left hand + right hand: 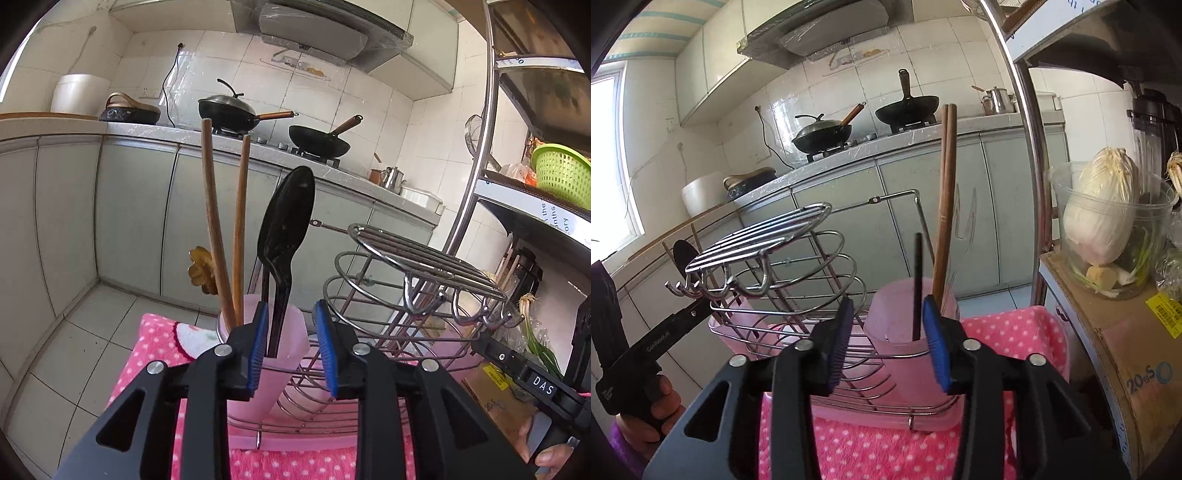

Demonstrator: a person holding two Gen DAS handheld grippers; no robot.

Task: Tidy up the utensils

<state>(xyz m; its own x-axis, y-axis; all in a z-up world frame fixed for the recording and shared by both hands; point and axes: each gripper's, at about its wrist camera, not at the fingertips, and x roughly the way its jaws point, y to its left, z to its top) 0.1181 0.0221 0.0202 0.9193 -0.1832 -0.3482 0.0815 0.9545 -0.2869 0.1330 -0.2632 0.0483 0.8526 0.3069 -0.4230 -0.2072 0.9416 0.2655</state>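
Left wrist: pink dotted towel [155,343], tiled kitchen.

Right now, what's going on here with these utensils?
A person holds a gripper in each hand over a wire rack on a pink towel. The left gripper, open, faces a pink cup holding chopsticks and a black spoon. The right gripper, open, faces another cup. Neither grips anything.

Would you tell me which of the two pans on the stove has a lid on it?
The left pan, nearer the wall socket, wears a domed lid; the right pan sits open.
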